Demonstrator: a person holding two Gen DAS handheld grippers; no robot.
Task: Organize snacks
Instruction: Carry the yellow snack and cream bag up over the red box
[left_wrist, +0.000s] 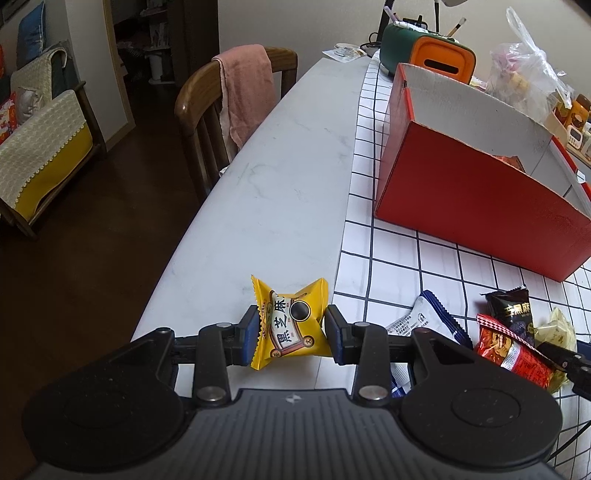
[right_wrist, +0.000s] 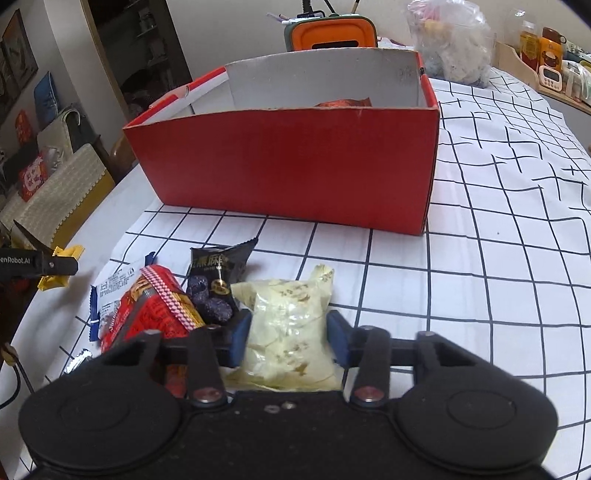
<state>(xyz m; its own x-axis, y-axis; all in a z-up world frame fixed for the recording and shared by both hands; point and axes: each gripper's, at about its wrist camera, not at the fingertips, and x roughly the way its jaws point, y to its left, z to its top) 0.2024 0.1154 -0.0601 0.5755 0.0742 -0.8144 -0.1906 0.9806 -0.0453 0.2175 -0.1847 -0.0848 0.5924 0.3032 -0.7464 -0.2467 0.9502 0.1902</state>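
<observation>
My left gripper (left_wrist: 291, 334) is shut on a yellow snack packet (left_wrist: 284, 317) and holds it just above the white tabletop (left_wrist: 280, 192). My right gripper (right_wrist: 290, 338) is shut on a pale yellow packet (right_wrist: 288, 306) lying on the checked cloth (right_wrist: 480, 277). Beside that packet lie a black packet (right_wrist: 218, 269), a red packet (right_wrist: 155, 310) and a white and blue packet (right_wrist: 110, 291). A red open box (right_wrist: 288, 166) stands behind them with at least one red snack inside. The left wrist view shows the box (left_wrist: 480, 206) at the right.
A wooden chair (left_wrist: 195, 99) with a pink towel stands at the table's left edge. Behind the box are an orange and green container (right_wrist: 332, 33), a clear plastic bag (right_wrist: 454, 40) and jars (right_wrist: 546, 48) at the far right. The floor drops away to the left.
</observation>
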